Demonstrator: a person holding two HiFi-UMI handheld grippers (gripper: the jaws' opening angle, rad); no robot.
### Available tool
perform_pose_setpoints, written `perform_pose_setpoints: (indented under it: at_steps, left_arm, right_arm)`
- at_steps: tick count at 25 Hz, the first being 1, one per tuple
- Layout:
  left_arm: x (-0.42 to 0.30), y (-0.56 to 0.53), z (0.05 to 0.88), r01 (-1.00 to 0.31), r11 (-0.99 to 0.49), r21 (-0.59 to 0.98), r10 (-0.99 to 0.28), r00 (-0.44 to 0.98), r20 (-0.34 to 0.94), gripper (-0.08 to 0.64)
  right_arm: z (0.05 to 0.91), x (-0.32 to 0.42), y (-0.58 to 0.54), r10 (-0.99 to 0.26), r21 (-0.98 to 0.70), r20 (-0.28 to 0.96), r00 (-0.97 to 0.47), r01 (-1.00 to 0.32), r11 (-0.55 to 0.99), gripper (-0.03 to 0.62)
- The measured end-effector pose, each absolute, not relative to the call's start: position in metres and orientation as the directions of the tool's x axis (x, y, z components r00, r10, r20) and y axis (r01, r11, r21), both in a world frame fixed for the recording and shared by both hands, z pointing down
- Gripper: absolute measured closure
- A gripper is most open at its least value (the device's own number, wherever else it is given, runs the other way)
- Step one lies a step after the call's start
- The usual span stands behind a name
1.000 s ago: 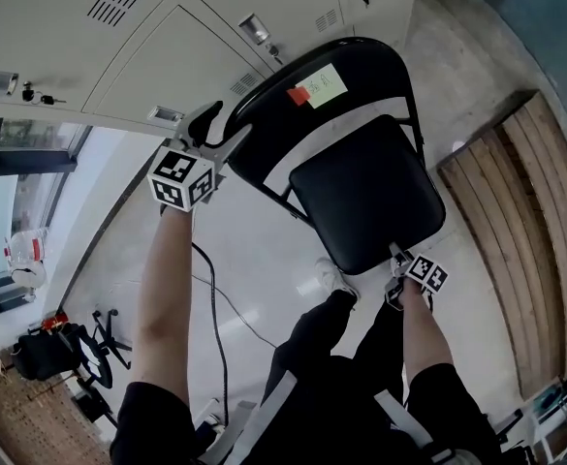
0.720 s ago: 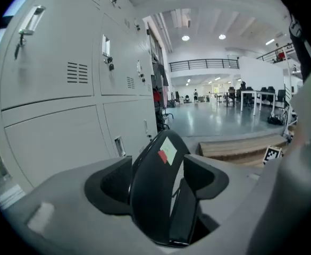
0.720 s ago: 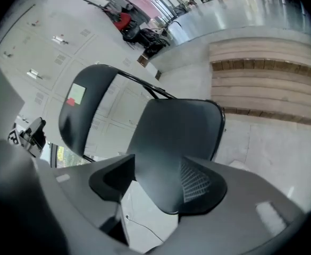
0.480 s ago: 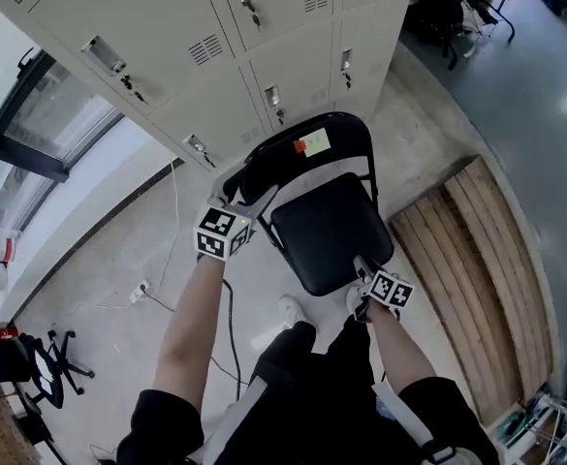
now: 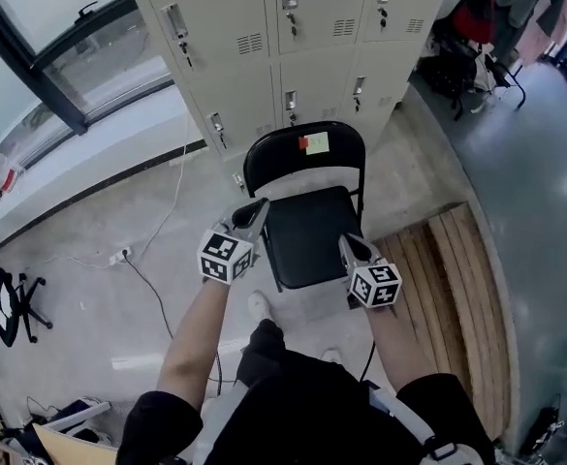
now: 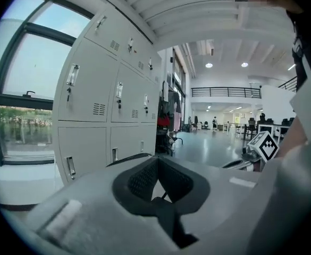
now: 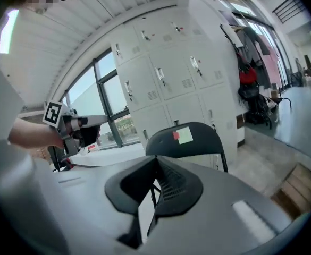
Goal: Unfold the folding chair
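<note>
– Starting at the left: how do the jaws stand?
– The left gripper point(image 5: 256, 208) has its jaws together on nothing, at the seat's 9 o'clock edge.
– And the folding chair point(image 5: 307, 232)?
– It stands opened out, with lockers point(image 5: 293, 27) at its 12 o'clock.
– The right side?
– The right gripper point(image 5: 345, 244) sits at the seat's 4 o'clock corner, jaws pressed together, empty.

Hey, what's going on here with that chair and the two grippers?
A person holds a gripper in each hand beside a black folding chair, which stands open, seat down, in front of grey lockers. The left gripper and right gripper sit at either side of the seat, jaws together, gripping nothing.
</note>
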State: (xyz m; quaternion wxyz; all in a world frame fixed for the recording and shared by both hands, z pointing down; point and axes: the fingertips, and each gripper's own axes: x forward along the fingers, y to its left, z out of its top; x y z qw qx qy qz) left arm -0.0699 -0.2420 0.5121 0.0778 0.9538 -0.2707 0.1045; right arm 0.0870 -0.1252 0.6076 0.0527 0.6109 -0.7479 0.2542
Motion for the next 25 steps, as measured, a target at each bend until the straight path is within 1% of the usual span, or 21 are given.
perform_pose_setpoints:
  at_steps: [5, 9, 12, 18, 22, 25]
  left_arm:
    - [-0.067, -0.174, 0.487, -0.626, -0.771, 0.12, -0.606, 0.778, 0.166, 0.561]
    - [-0.068, -0.123, 0.464, -0.674, -0.729, 0.121, -0.663, 0.739, 0.122, 0.561]
    - [-0.064, -0.089, 0.445, -0.692, -0.713, 0.114, -0.685, 0.722, 0.098, 0.561]
    - [-0.069, -0.031, 0.411, -0.712, -0.695, 0.102, -0.712, 0.701, 0.039, 0.561]
    - [-0.092, -0.009, 0.397, -0.747, -0.661, 0.069, -0.748, 0.664, 0.016, 0.561]
    - [-0.12, 0.005, 0.383, -0.778, -0.62, 0.101, -0.784, 0.619, -0.04, 0.56]
  right_arm:
    - [0.554, 0.106, -0.077, -0.899, -0.237, 0.301, -0.317, -0.938, 0.251, 0.588]
    - [0.519, 0.127, -0.036, -0.903, -0.178, 0.255, -0.345, -0.935, 0.307, 0.588]
    - [0.496, 0.135, -0.015, -0.911, -0.202, 0.209, -0.356, -0.927, 0.316, 0.588]
    - [0.455, 0.124, 0.018, -0.916, -0.22, 0.121, -0.382, -0.91, 0.351, 0.588]
    - [0.441, 0.128, 0.027, -0.927, -0.246, 0.097, -0.363, -0.911, 0.331, 0.588]
    - [0.427, 0.127, 0.035, -0.932, -0.228, 0.07, -0.355, -0.916, 0.331, 0.588]
